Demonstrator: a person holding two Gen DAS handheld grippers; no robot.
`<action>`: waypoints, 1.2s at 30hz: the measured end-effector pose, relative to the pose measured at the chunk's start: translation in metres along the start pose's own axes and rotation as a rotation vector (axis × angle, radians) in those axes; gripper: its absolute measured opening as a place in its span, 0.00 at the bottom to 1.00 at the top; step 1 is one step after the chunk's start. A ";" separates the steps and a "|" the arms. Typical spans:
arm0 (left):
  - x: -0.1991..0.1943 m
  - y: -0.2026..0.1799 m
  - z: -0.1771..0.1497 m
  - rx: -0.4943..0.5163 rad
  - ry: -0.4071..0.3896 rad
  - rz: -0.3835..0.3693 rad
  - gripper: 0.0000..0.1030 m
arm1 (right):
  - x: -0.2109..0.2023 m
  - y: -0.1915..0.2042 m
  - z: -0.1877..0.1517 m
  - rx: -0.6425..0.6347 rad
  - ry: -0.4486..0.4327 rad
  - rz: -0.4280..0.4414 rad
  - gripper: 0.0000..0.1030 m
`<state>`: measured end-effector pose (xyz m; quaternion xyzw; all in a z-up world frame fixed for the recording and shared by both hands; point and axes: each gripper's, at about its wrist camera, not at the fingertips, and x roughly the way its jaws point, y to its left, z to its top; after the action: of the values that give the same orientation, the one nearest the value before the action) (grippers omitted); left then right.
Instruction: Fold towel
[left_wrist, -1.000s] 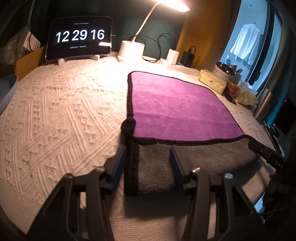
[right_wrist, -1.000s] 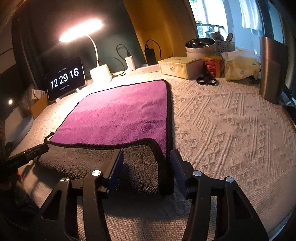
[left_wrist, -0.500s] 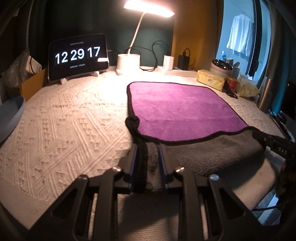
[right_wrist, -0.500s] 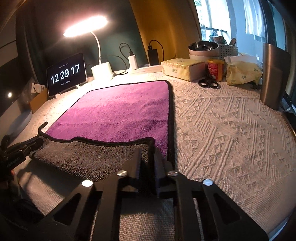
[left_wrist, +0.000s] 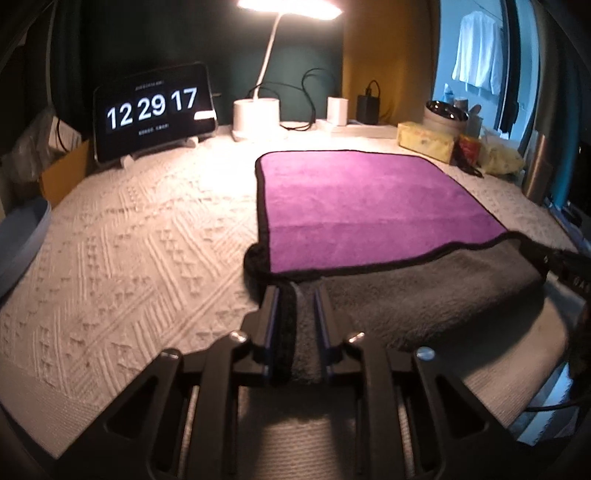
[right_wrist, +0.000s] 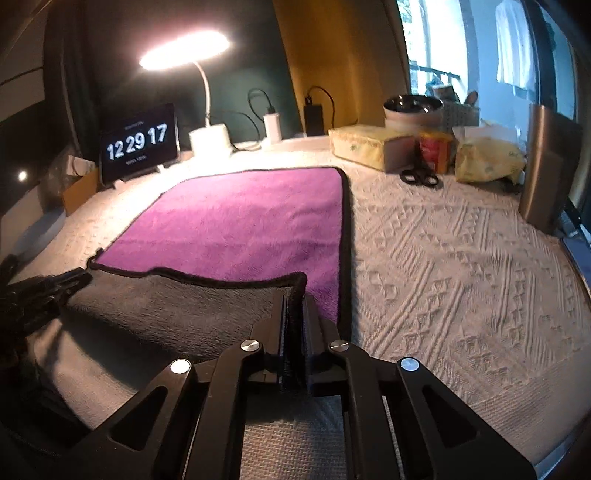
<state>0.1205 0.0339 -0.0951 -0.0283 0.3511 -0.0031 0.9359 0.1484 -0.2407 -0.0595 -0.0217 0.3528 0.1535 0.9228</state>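
- Towel (left_wrist: 369, 199) is spread on the white cloth (left_wrist: 129, 240), near edge turned over grey.
- Left gripper (left_wrist: 295, 299) is pinched on its left corner.
- Right gripper (right_wrist: 293, 301) is pinched on the right corner; scissors (right_wrist: 419, 177) are seen only in the right view.

- The tablet clock (left_wrist: 153, 110), propped on a stand at the back of the counter (left_wrist: 122, 236), shows "12 29 17" in large white digits in both wrist views.
- Small lines of text above and below the digits are too fine to read.
- White characters on the right tongs (left_wrist: 576, 280) are blurred and cannot be read for certain.
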 end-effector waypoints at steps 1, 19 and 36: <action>0.000 0.000 0.001 -0.005 0.005 -0.003 0.20 | 0.002 -0.001 0.000 0.011 0.008 -0.002 0.09; -0.027 -0.001 0.012 0.009 -0.096 -0.068 0.08 | -0.021 0.014 0.021 -0.060 -0.094 0.003 0.04; -0.047 -0.004 0.059 0.038 -0.234 -0.063 0.08 | -0.037 0.016 0.062 -0.095 -0.261 0.015 0.04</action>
<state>0.1237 0.0347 -0.0193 -0.0218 0.2383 -0.0358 0.9703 0.1579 -0.2258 0.0124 -0.0424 0.2221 0.1786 0.9576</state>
